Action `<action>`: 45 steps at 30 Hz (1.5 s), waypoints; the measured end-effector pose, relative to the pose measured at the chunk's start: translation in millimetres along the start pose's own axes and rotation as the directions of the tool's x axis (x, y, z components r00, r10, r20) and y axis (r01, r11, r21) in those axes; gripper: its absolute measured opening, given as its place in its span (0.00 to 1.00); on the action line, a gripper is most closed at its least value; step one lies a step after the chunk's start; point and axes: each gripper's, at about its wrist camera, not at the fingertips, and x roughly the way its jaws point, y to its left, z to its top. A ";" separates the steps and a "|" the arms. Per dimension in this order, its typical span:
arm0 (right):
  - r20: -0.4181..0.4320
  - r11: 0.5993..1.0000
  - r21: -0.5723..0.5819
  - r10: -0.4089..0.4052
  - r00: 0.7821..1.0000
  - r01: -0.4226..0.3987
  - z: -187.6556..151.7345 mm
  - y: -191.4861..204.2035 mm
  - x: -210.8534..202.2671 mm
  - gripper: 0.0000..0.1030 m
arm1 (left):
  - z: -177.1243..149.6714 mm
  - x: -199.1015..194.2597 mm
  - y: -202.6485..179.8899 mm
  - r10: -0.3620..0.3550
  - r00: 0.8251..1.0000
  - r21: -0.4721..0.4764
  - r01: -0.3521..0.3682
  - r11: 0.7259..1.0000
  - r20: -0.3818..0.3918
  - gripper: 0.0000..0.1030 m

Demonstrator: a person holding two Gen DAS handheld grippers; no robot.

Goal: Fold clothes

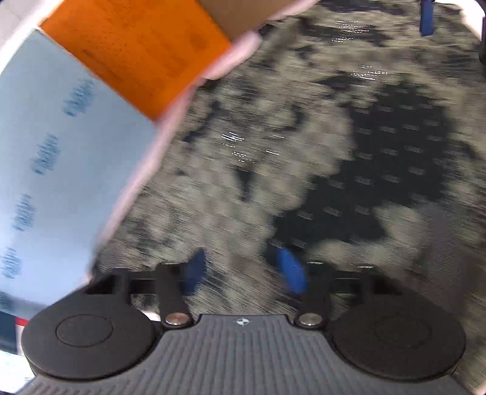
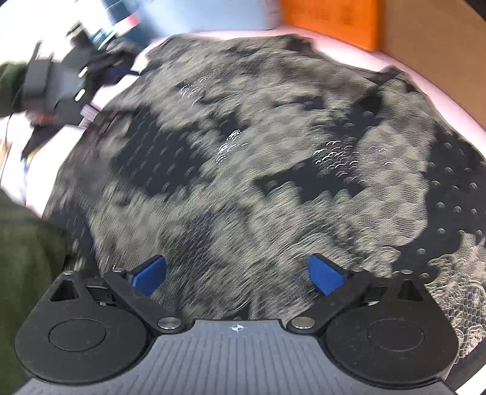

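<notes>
A black garment with a beige lace pattern [image 1: 303,136] lies spread flat on a pink surface [image 1: 145,170]. It fills most of both views [image 2: 243,136], blurred by motion. My left gripper [image 1: 243,270] is open low over the cloth, its blue fingers [image 1: 194,270] apart with nothing between them. My right gripper [image 2: 237,275] is open wider, just above the garment's near part. The right wrist view shows the left gripper [image 2: 60,82] at the garment's far left edge, held by a hand in a dark green sleeve [image 2: 9,88].
An orange box [image 1: 136,51], a light blue printed box [image 1: 60,152] and a cardboard box [image 1: 243,12] stand along the pink surface's edge. The right wrist view has the orange box [image 2: 331,18] and cardboard box [image 2: 431,36] at the back. Green clothing [image 2: 24,258] is at left.
</notes>
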 end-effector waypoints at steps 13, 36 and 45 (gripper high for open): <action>-0.307 0.898 0.160 0.440 0.844 -0.410 -66.3 24.5 -34.6 1.00 | -70.7 -105.9 -31.5 -0.367 0.915 0.126 0.389 0.913 -0.168 0.13; 0.320 0.935 0.168 -0.353 0.879 0.313 115.5 -180.6 -106.6 0.51 | 154.6 77.5 131.3 0.122 0.958 0.013 -0.129 0.992 0.258 0.78; 0.280 0.954 0.105 -0.300 0.912 0.282 117.7 -174.0 -69.2 0.05 | 162.5 91.5 150.2 0.058 0.967 -0.053 -0.047 0.998 0.247 0.21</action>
